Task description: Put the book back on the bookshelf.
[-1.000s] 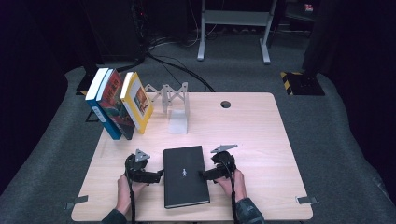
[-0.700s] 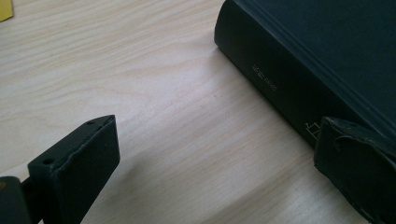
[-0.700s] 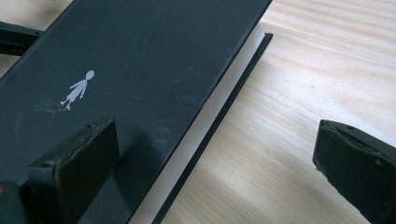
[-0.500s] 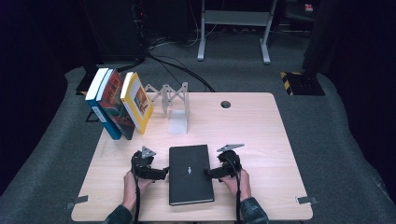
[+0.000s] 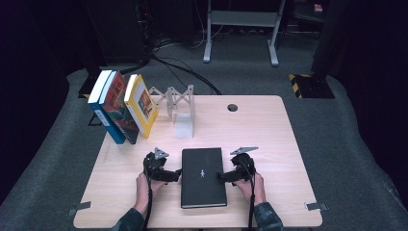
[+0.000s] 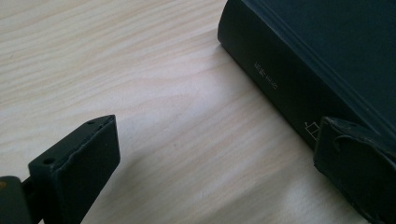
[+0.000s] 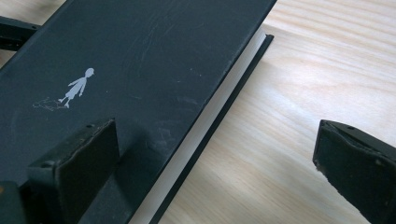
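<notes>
A black hardcover book (image 5: 202, 176) with a small white figure on its cover lies flat at the front middle of the table. My left gripper (image 5: 176, 174) is at its left edge. In the left gripper view that gripper (image 6: 217, 175) stands open, one jaw over bare wood and the other against the book's spine (image 6: 285, 79). My right gripper (image 5: 224, 176) is at the book's right edge. In the right gripper view it (image 7: 215, 170) is open, one jaw over the book's cover (image 7: 140, 56) and the other over the table beside the page edge.
Three books (image 5: 121, 107) lean upright at the back left, next to a grey folding rack (image 5: 180, 105). A cable hole (image 5: 233, 108) sits near the far edge of the wooden table (image 5: 274, 144). Metal clamps (image 5: 77, 208) hold the front corners.
Both grippers have moved in against the book's side edges, and hands and book have shifted slightly to the right.
</notes>
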A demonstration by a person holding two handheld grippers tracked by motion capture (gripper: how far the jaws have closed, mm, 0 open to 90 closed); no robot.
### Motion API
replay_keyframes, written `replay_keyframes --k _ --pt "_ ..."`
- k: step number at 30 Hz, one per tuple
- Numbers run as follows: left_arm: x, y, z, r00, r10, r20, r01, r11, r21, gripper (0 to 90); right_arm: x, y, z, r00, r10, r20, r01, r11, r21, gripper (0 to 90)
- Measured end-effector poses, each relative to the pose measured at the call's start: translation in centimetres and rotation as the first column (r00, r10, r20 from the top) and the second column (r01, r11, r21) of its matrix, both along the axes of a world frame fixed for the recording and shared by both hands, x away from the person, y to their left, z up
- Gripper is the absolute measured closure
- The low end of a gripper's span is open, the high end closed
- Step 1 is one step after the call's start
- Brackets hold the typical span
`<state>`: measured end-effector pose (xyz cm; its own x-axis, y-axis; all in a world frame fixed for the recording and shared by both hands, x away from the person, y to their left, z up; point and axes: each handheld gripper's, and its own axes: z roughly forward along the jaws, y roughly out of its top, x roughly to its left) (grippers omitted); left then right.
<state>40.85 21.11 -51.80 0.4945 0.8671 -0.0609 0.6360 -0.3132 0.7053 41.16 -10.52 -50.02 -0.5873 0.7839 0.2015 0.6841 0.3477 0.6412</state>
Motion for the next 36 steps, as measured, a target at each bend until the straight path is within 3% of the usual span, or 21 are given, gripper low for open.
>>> replay_keyframes --k 15,20,22,26,33,36 --pt "1.9 -3.3 -0.1 0.9996 -0.007 -0.027 0.006 0.9992 -0.040 0.4 0.7 -2.9 0.3 0.9989 -0.047 0.000 0.047 0.999 -0.026 0.0" --pt "2.3 -3.4 -0.2 0.9990 -0.028 -0.036 0.026 0.9985 -0.047 0.1 0.9 -3.7 0.2 0.9979 -0.065 -0.006 0.065 0.998 -0.015 0.0" --pt "2.3 -3.4 -0.2 0.9983 -0.035 -0.046 0.033 0.9978 -0.058 0.0 0.7 -3.6 0.2 0.9962 -0.084 -0.022 0.084 0.996 -0.001 0.1" --pt "1.8 -3.1 -0.2 0.9961 -0.065 -0.060 0.063 0.9974 -0.036 0.0 0.5 -3.7 0.1 0.9958 -0.091 -0.007 0.091 0.996 0.022 3.2" --pt "0.1 -3.3 0.2 0.9943 -0.101 -0.036 0.100 0.9948 -0.016 0.0 -0.6 -2.6 0.2 0.9971 -0.075 -0.011 0.075 0.997 0.017 2.8" --pt "-0.2 -3.5 0.2 0.9960 -0.087 -0.023 0.086 0.9959 -0.028 0.0 -0.7 -2.0 0.2 0.9977 -0.067 -0.007 0.068 0.998 0.014 3.1"
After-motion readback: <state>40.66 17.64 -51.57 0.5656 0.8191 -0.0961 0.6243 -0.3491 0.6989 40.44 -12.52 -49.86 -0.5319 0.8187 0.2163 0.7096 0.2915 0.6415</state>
